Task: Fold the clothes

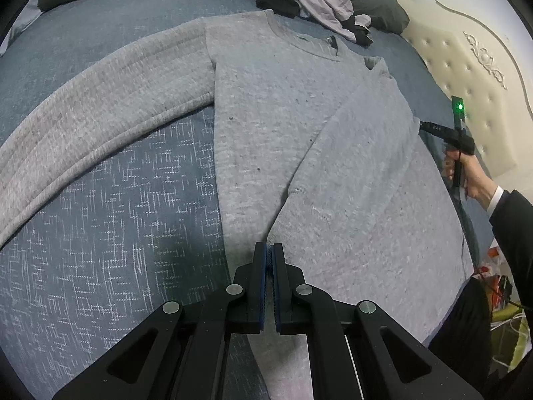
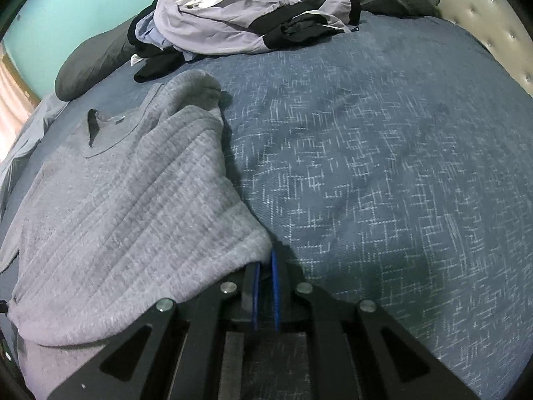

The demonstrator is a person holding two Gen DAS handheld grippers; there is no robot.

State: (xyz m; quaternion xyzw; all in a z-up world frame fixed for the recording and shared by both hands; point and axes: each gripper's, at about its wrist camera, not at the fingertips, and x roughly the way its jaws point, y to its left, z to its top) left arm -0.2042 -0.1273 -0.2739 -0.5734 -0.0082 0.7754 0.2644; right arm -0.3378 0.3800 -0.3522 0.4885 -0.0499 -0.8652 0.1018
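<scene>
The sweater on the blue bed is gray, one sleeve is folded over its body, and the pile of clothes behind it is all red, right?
Not quite. The sweater is gray on the blue bed, one sleeve folded across, but the pile is lavender, white and black, not red. The right wrist view shows it best.
</scene>
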